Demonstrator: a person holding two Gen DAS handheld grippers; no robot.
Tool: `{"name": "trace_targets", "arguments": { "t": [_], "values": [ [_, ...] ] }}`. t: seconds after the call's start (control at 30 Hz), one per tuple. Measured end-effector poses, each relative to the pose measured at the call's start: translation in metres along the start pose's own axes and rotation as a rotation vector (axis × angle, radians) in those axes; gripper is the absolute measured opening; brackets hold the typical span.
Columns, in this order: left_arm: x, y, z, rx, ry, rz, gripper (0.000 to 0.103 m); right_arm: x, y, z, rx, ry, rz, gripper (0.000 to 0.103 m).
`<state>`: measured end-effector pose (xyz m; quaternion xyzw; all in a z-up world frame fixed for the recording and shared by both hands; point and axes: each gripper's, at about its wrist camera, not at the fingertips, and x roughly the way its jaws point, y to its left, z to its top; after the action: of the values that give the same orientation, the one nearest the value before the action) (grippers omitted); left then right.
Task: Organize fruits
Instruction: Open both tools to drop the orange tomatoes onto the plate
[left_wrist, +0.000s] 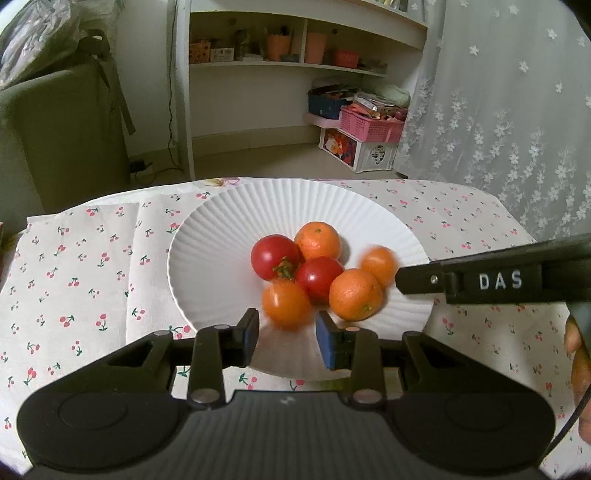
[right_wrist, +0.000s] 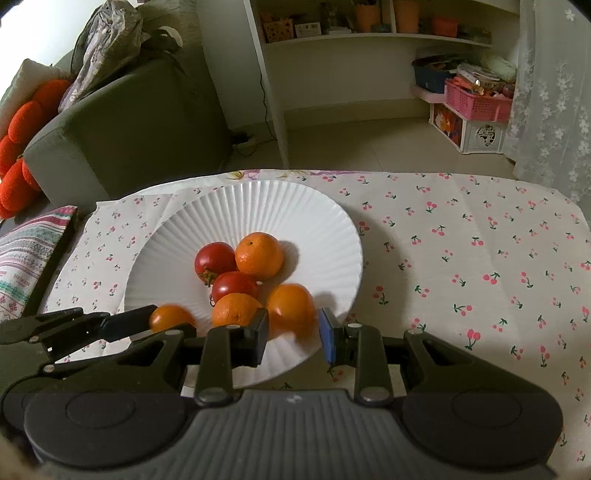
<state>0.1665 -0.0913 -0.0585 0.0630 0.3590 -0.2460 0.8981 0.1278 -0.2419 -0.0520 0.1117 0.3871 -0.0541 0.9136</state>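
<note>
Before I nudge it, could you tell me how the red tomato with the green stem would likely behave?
The round red tomato with the green stem would probably roll. Its glossy skin looks slippery, and neighbouring fruit may shift.

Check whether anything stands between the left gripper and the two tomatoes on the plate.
Yes. A blurred orange sits right at the fingertips of the left gripper, directly in front of the nearer tomato. The farther tomato lies beyond it on the white plate.
</note>
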Motion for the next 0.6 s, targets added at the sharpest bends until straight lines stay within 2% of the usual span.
{"name": "trace_targets", "arguments": {
  "t": [0.3, 0.33, 0.4, 0.47, 0.6],
  "values": [
    [-0.033, 0.018, 0.006, -0.050, -0.040, -0.015, 0.025, -0.029, -0.005, 0.007, 0.032, -0.048, 0.033, 0.030],
    [-0.040, 0.021, 0.007, -0.059, -0.049, -0.023, 0.027, -0.034, -0.007, 0.009, 0.037, -0.055, 0.039, 0.031],
    [-0.052, 0.025, 0.007, -0.073, -0.061, -0.025, 0.031, -0.045, -0.008, 0.010, 0.027, -0.072, 0.040, 0.043],
    [-0.064, 0.028, 0.007, -0.074, -0.072, -0.008, 0.036, -0.055, -0.006, 0.010, -0.014, -0.082, 0.030, 0.048],
    [-0.086, 0.029, 0.003, -0.072, -0.082, 0.024, 0.041, -0.071, -0.007, 0.005, -0.034, -0.085, 0.041, 0.049]
  ]
}}
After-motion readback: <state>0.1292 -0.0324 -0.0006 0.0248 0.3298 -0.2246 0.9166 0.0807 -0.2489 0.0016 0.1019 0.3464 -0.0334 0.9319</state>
